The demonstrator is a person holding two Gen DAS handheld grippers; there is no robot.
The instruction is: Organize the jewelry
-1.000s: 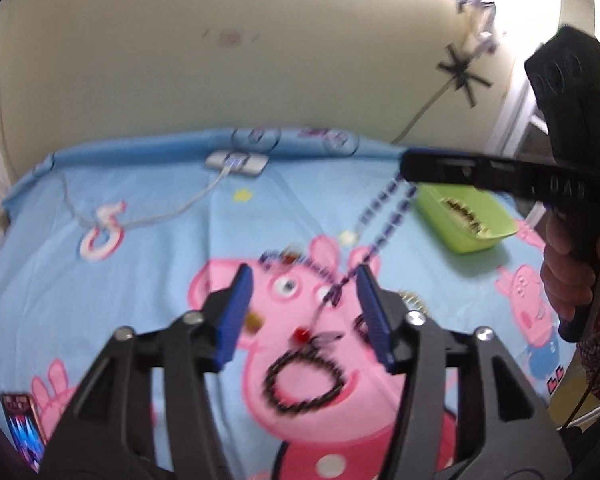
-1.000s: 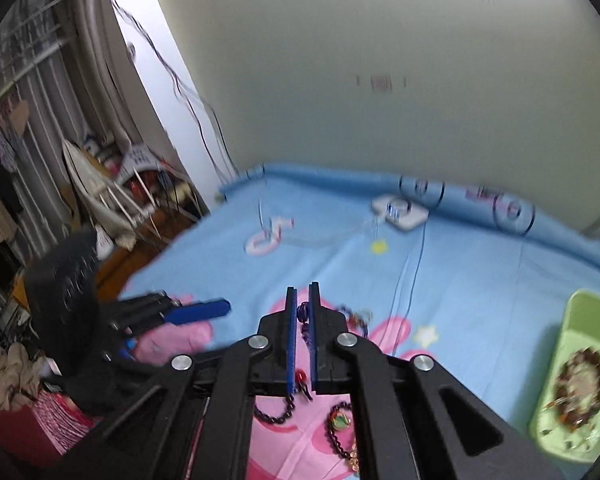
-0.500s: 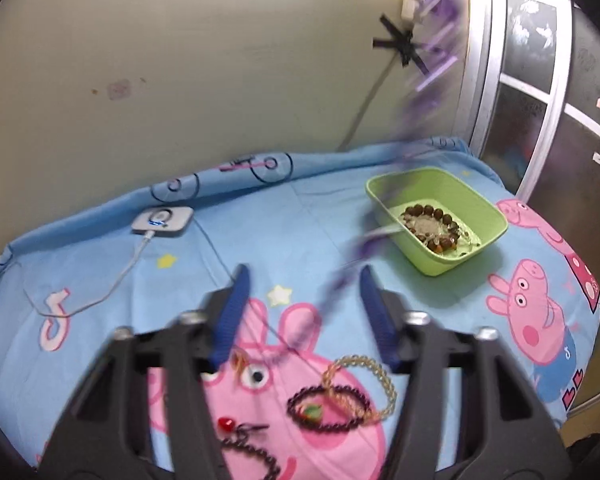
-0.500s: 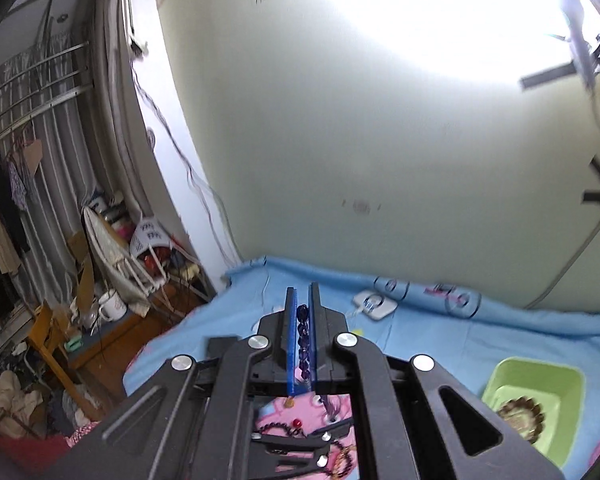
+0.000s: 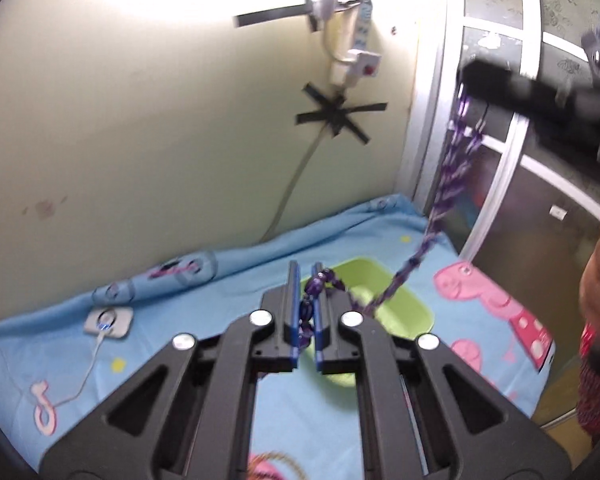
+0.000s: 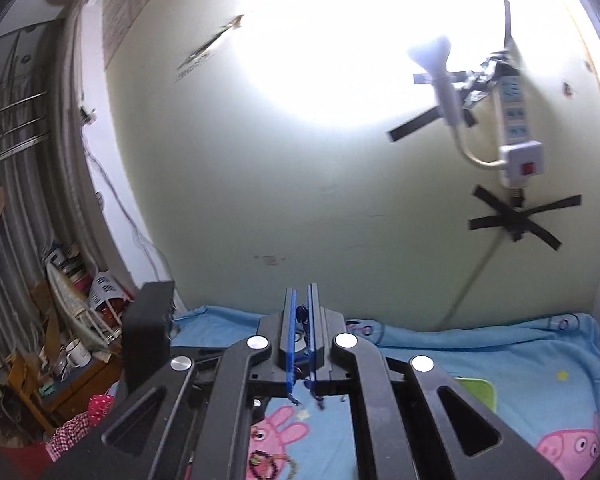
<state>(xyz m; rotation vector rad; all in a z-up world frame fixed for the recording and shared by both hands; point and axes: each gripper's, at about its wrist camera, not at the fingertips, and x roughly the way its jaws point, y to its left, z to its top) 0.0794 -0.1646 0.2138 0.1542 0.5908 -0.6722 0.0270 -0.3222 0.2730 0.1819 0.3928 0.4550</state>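
— While we held the purple bead necklace (image 5: 448, 184) strung between both grippers, where did the green tray (image 5: 404, 300) lie from us?

— Below and just ahead of the left gripper (image 5: 306, 312), with the blue cartoon bedsheet (image 5: 204, 320) under it. We judged the left hand the nearer one to the tray; the right gripper (image 5: 472, 76) stood high at the upper right of the left wrist view, well above it.

— And how did the strand run?

— Its long axis slanted steeply, from the left gripper's pads up and to the right to the other claw. It hung in the air over the tray, touching nothing else we could see.

— Were both claws gripping?

— Yes. The left jaws were clamped on the lower end, beads bunched between the blue pads. The right gripper (image 6: 302, 344) was closed too, with a few dark beads caught between its pads.

— What had changed from a second before?

— Then our left jaws stood wide apart over the sheet, with the strand merely passing between them; they had since shut on it. Both hands had risen, so the loose bracelets (image 6: 268, 464) dropped to the bottom edge of the views and the wall filled most of each picture.

— So what did the coming move turn on?

— We reckoned on lowering the strand into the tray beneath.
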